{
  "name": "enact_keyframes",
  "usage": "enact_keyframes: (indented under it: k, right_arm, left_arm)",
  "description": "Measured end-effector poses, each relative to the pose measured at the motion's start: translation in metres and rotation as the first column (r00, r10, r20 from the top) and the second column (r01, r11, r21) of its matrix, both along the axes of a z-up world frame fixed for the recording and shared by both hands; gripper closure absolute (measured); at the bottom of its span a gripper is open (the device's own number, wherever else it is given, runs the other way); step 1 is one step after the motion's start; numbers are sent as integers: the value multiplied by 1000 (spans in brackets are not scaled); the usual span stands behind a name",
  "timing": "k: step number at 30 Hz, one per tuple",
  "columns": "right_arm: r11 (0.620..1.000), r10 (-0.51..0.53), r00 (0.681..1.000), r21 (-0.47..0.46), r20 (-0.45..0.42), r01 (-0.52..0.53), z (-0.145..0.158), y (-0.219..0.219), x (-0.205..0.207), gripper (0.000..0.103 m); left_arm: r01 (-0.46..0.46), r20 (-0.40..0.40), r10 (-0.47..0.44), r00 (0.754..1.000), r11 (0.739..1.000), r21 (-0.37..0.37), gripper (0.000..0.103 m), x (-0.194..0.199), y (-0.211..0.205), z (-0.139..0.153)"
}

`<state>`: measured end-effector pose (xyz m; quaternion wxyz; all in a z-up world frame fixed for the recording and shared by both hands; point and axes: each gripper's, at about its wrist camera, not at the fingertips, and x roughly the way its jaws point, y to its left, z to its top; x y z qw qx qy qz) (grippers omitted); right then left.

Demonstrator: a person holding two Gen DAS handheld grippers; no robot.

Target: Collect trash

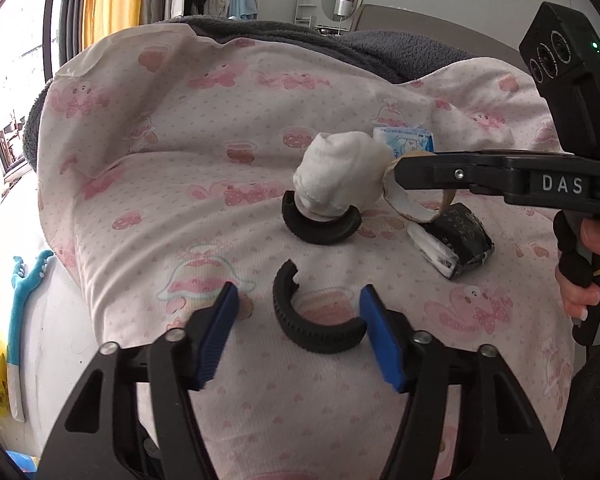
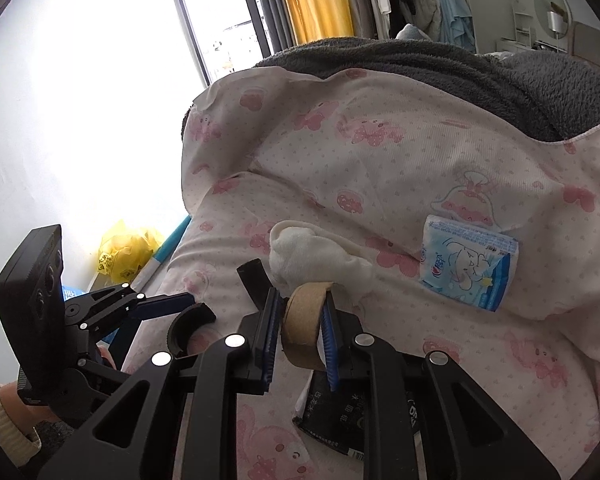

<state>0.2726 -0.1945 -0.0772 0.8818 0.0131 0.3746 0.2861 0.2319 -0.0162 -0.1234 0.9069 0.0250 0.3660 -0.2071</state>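
Note:
A black curved rubber piece (image 1: 312, 320) lies on the pink-patterned bedspread (image 1: 180, 140) between the blue pads of my left gripper (image 1: 298, 334). Its right end sits at the right pad; the left pad stands apart, so the gripper is open. A second black curved piece (image 1: 320, 228) lies further on under a white balled sock (image 1: 340, 176). My right gripper (image 2: 302, 300) is shut on a brown cardboard ring (image 2: 300, 328), held just above the bed. A black packet (image 1: 456, 244) lies under it and a blue tissue pack (image 2: 468, 264) behind.
A grey fleece blanket (image 1: 400, 48) covers the far side of the bed. A yellow plastic bag (image 2: 128, 248) and a blue-handled object (image 1: 24, 300) are on the floor by the left bed edge, under the window. Clothes hang at the back.

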Motion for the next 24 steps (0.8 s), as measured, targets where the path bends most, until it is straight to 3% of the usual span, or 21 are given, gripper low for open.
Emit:
enact_keyframes:
  k: [6, 15, 24]
  right_arm:
    - [1000, 13, 1000, 10, -3, -13, 5, 1, 2, 83]
    - [999, 48, 999, 25, 9, -48, 21, 26, -2, 83]
    - [997, 79, 996, 6, 29, -79, 31, 62, -11, 85]
  left_arm:
    - [-7, -10, 7, 1000, 1000, -11, 60, 3, -6, 0]
    - [-15, -12, 15, 1000, 1000, -16, 63, -8, 3, 7]
    - [-152, -26, 152, 988, 988, -3, 63, -17, 42, 27]
